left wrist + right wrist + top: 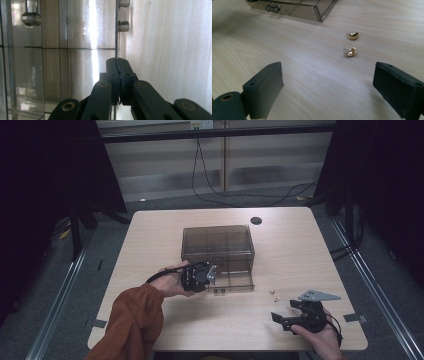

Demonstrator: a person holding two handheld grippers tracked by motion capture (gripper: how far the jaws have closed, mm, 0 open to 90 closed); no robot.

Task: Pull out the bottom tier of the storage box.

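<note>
drawer (235, 279) of smoky clear box (218, 241) — sliding partly out, front edge pinched | two gold earrings (350, 43) — lying near its corner

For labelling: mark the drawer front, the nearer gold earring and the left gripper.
drawer front (116, 37), left gripper view, its thin clear edge
nearer gold earring (350, 51), right gripper view, its curved shell
left gripper (119, 65), left gripper view, between fingertips

The high view looks forward and down over the whole surface (300, 250). The left tool's camera sits close against the clear drawer box (218, 245), whose front corner (317, 12) the right tool's low, near camera shares.
</note>
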